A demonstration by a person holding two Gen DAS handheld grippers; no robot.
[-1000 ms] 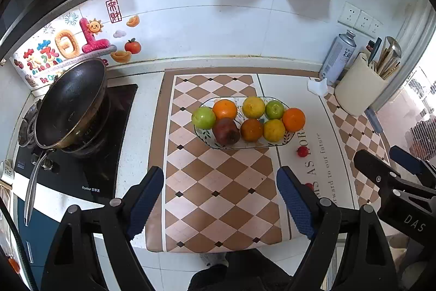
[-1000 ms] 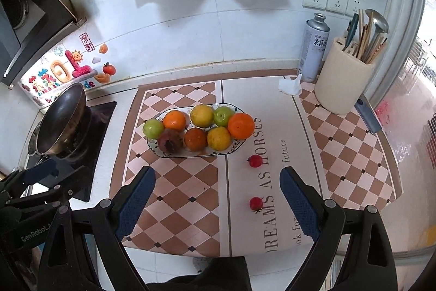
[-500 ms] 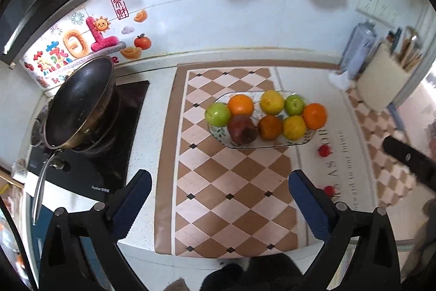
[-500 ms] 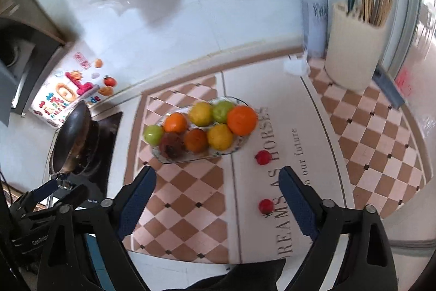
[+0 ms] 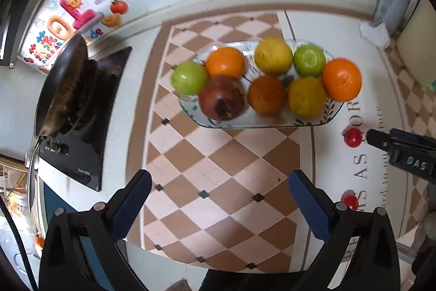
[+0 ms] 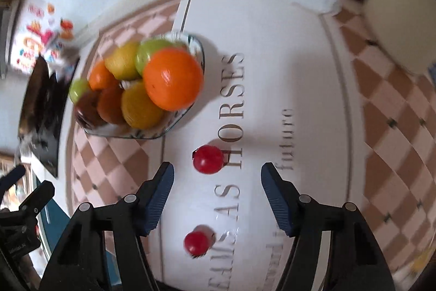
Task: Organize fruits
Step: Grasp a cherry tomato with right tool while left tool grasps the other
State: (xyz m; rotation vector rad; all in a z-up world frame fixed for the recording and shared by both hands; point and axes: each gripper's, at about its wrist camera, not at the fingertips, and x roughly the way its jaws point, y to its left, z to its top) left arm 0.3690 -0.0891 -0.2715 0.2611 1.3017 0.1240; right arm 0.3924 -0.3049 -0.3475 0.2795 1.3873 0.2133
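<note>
We see, at the far left, a dark round frying pan (image 5: 64,83) on a black glass cooktop (image 5: 90,111) that closes off that side; its long handle juts past the counter's front edge. Right of it, the brown-and-cream checkered counter mat (image 5: 218,168) lies bare up to the near edge, and our left gripper (image 5: 219,205) hangs over that open stretch with its blue-padded jaws spread wide and nothing between them. Beyond it sits the clear oval glass dish (image 5: 261,123), crowded with green apples, oranges, yellow citrus and a dark red pomegranate (image 5: 221,98). To the right, on the white lettered strip, two small red cherry tomatoes lie loose and well apart: the farther cherry tomato (image 6: 208,159) near the dish's right end, the nearer cherry tomato (image 6: 196,242) toward the counter's edge. Our right gripper (image 6: 217,173) hovers just short of the farther one, its jaws having just been closing yet apart, gripping nothing. At the far right a cream utensil holder (image 5: 417,51) bounds the space.
</note>
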